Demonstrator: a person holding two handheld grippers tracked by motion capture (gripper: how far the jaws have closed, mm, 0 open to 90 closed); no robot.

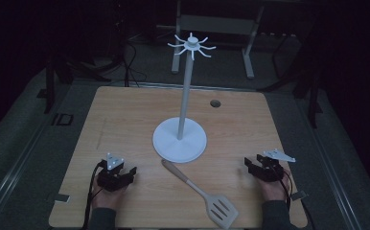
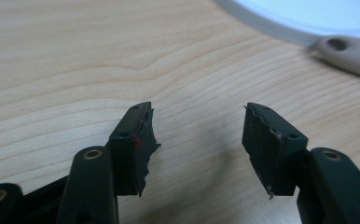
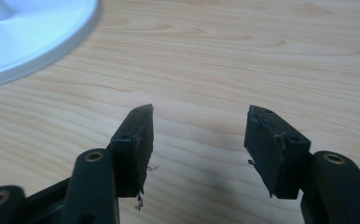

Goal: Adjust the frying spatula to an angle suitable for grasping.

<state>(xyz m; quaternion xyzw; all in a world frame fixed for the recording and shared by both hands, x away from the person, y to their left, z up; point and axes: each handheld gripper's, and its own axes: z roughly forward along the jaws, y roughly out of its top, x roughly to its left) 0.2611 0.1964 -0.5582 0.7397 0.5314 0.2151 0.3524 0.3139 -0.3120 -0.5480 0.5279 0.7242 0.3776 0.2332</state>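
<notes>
Spatula (image 1: 200,193) lies at bottom centre of the worktop (image 1: 125,124), between left gripper (image 1: 127,175) and right gripper (image 1: 250,165); both jaws spread, empty.

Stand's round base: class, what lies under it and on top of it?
The base sits on the table; the wood beneath it is covered, so nothing there can be seen. On top, only the pole rises from its middle. The spatula handle ends beside its rim.

Stand (image 1: 179,139) mid-table (image 1: 125,120), spatula (image 1: 200,191) just in front, toward person.
</notes>
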